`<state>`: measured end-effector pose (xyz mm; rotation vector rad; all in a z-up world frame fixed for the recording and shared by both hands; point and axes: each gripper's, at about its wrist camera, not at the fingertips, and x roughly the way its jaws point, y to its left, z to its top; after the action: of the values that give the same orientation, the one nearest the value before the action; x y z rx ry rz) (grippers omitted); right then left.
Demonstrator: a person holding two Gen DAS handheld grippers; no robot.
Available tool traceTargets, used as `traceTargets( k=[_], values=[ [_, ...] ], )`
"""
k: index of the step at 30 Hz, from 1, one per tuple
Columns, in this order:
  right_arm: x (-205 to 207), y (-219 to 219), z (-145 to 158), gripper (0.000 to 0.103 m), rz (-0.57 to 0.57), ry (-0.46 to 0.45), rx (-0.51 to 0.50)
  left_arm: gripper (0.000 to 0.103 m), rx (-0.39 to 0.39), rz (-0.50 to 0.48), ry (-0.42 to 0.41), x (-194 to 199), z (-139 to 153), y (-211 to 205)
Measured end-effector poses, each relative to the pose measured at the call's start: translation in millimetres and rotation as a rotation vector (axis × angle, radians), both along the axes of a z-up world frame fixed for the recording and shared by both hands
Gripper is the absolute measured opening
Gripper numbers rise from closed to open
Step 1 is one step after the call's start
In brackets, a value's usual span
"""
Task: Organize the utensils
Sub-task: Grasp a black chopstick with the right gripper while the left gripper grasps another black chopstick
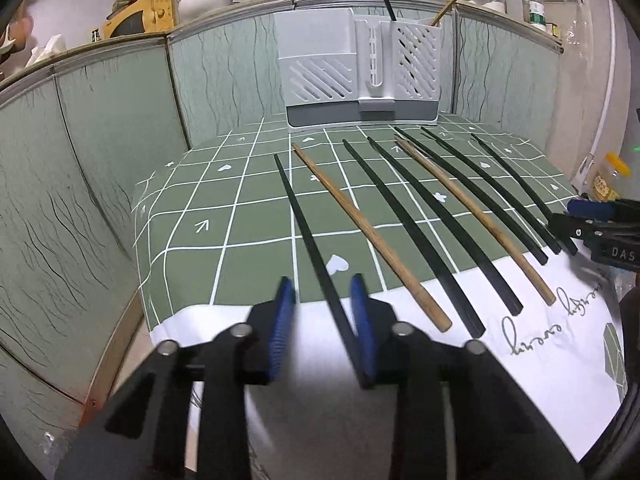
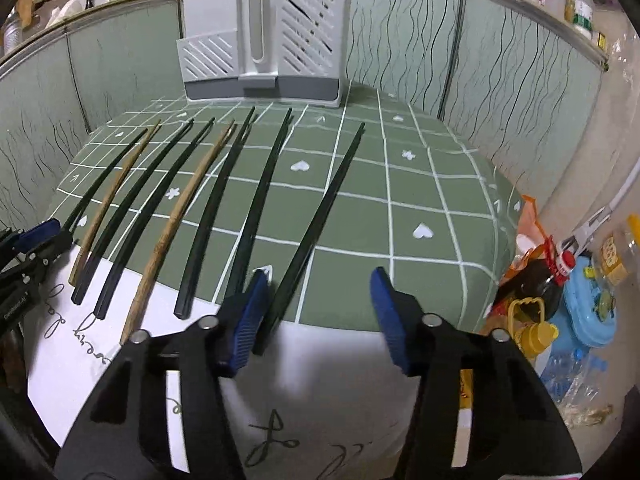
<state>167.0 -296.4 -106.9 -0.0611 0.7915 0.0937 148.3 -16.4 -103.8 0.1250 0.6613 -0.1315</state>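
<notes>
Eight chopsticks fan across the green checked cloth (image 1: pixel 224 220) — left wrist view: left gripper (image 1: pixel 323 292), bottom centre, jaws apart around the leftmost black chopstick (image 1: pixel 308 236). Right wrist view: right gripper (image 2: pixel 320 284), bottom centre, jaws apart — rightmost black chopstick (image 2: pixel 320 216) just beside its left pad; white holder (image 2: pixel 264 40) upper centre.

Green white-gridded tablecloth (image 1: pixel 224 220), black chopsticks (image 1: pixel 304 220), brown wooden chopsticks (image 1: pixel 360 220), white-grey slotted holder (image 1: pixel 320 80)
</notes>
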Motion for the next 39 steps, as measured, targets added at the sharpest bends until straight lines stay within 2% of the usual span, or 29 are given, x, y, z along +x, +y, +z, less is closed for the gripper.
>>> traceTargets(
  k=[2, 5, 10, 14, 21, 25, 29, 39],
  values=[
    [-1, 1, -1, 0.041, -0.007, -0.003, 0.01, 0.018, 0.012, 0.01, 0.0, 1, -1, 0],
    [-3, 2, -1, 0.031, -0.014, -0.003, 0.022, 0.014, 0.005, 0.017, 0.006, 4, 0, 2],
    [-9, 0, -3, 0.018, -0.043, -0.019, 0.04, 0.01, 0.007, 0.022, 0.019, 7, 1, 4],
    [-9, -8, -4, 0.007, -0.076, -0.022, 0.075, 0.007, -0.021, 0.028, 0.025, 12, 1, 8],
    [-10, -13, 1, 0.006, -0.059, -0.02, 0.114, 0.006, -0.078, 0.041, 0.023, 13, 5, 15],
    [-15, -18, 8, 0.006, -0.052, -0.033, 0.123, 0.006, -0.084, 0.046, 0.009, 9, 12, 20],
    [-20, -22, 20, 0.006, -0.043, -0.052, 0.122, 0.006, -0.081, 0.044, -0.016, 4, 27, 29],
    [-34, -34, 76, 0.006, -0.025, -0.151, 0.148, 0.006, -0.129, 0.026, -0.09, -2, 82, 50]
  ],
)
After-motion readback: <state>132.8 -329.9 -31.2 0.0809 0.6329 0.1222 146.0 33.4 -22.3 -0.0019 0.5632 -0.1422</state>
